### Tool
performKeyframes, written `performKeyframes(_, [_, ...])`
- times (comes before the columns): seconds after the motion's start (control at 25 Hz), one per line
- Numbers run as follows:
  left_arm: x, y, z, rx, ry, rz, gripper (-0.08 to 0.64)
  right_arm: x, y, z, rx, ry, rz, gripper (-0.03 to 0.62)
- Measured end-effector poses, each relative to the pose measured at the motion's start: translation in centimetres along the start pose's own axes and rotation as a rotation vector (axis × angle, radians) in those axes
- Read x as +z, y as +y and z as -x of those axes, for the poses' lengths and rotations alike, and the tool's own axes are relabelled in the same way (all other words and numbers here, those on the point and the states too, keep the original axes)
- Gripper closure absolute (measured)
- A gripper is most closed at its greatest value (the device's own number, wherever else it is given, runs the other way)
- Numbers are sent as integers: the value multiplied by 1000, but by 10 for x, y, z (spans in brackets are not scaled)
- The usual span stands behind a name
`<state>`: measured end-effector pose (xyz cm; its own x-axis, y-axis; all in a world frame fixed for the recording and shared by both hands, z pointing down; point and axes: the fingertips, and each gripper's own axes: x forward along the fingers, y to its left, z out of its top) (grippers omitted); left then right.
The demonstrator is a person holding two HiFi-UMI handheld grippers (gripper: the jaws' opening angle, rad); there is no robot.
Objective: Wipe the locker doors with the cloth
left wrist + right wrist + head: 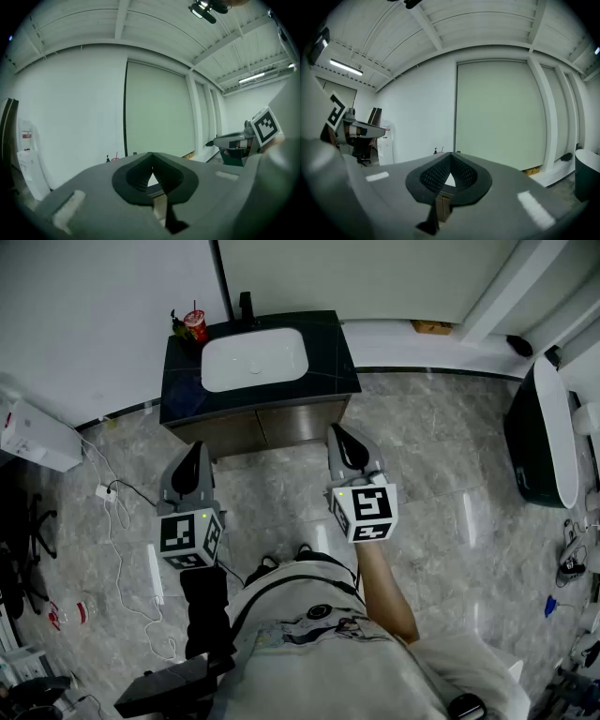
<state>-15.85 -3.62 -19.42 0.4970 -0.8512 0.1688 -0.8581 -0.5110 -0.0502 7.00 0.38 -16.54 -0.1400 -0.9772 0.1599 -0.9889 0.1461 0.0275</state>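
Grey floor [441, 474] carries cables [104, 491] (head view only) beside left gripper [195, 451].

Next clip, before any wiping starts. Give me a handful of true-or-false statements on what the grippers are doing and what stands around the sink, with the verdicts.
1. Both grippers have their jaws together with nothing between them. True: this holds for the left gripper and the right gripper.
2. The right gripper clamps a cloth. False: its jaws are closed on nothing.
3. A red cup stands on the dark countertop, left of the white basin. True.
4. The left gripper rests on the countertop. False: it is held in the air in front of the cabinet, apart from the countertop.
5. A white cable lies on the floor beside the left gripper. True.
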Motion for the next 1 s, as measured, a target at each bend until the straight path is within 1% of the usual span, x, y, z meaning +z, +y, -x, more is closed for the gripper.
performKeyframes(0.4, [-3, 3, 4, 14, 9, 1, 560, -3, 4, -2, 15, 2, -4, 591])
performKeyframes(0.6, [-9, 5, 3, 26, 21, 10, 559, -5, 3, -1, 43, -15, -42, 589])
performKeyframes(0.8, [-11, 15, 1, 74, 2, 20, 559, -15, -2, 0, 64, 6, -57, 588])
performKeyframes(1.0, [-34, 18, -6, 99, 49, 28, 558, -29, -12, 5, 81, 30, -77, 588])
